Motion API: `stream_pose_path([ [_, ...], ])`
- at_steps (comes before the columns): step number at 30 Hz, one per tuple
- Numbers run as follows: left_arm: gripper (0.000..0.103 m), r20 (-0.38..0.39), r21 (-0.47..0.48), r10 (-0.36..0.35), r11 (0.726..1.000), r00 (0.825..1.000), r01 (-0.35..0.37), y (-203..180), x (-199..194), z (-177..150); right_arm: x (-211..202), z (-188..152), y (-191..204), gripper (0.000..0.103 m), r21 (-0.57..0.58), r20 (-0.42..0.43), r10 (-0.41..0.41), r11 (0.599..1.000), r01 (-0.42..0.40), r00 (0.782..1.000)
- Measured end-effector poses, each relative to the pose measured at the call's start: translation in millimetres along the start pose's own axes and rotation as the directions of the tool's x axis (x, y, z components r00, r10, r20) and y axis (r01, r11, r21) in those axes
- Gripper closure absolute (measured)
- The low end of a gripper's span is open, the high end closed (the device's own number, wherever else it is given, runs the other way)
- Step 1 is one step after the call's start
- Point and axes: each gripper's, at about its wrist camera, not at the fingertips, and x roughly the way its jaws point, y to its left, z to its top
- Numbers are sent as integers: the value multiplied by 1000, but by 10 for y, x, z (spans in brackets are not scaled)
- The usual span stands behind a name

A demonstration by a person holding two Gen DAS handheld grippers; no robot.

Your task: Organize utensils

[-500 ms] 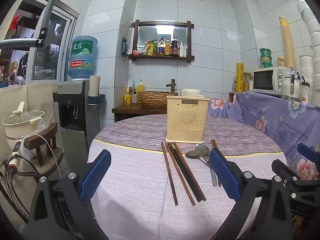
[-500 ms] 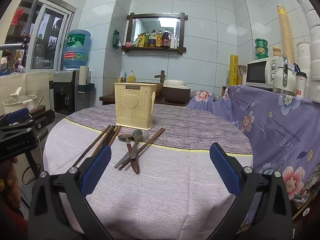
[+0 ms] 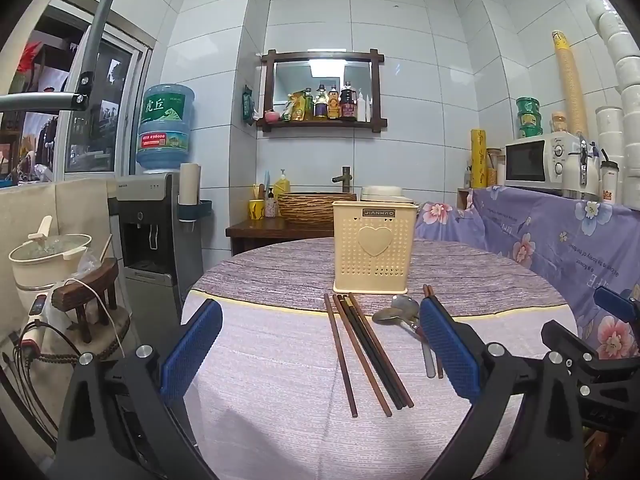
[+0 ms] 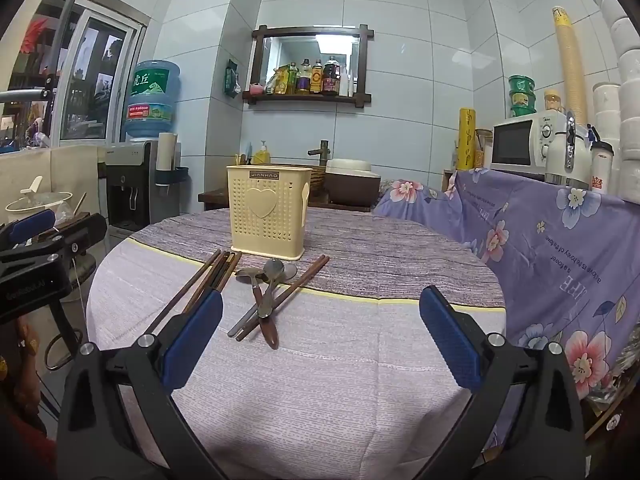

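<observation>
A cream plastic utensil holder with a heart on its front stands upright on the round table; it also shows in the right wrist view. In front of it lie several dark wooden chopsticks, metal spoons and another pair of chopsticks. My left gripper is open and empty, held above the chopsticks. My right gripper is open and empty, just short of the spoons. The left gripper's body shows at the left edge of the right wrist view.
The table wears a pale striped cloth with a darker far half. A flower-print covered counter with a microwave stands at the right. A water dispenser and a rice cooker stand at the left.
Both views have shifted slightly; the utensils and the holder lie as before. Both grippers stay open.
</observation>
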Motion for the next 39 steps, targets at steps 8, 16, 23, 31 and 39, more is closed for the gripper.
stream_pose_path([
  [8, 5, 1, -3, 2, 1000, 1000, -2, 0, 2, -16, -17, 13, 23, 6, -3, 2, 1, 1000, -1, 1000],
  [16, 5, 3, 0, 3, 1000, 1000, -3, -18, -14, -26, -21, 6, 24, 6, -3, 2, 0, 1000, 0, 1000],
  [23, 5, -1, 2, -3, 1000, 1000, 3, -5, -10, -21, -18, 1, 28, 6, -1, 1, 1, 1000, -1, 1000],
  [31, 5, -2, 2, -3, 1000, 1000, 3, 4, -20, -21, -18, 3, 30, 6, 0, 0, 1, 1000, -1, 1000],
  [39, 5, 0, 1, -3, 1000, 1000, 3, 15, -19, -19, -22, -5, 36, 6, -1, 0, 2, 1000, -2, 1000],
])
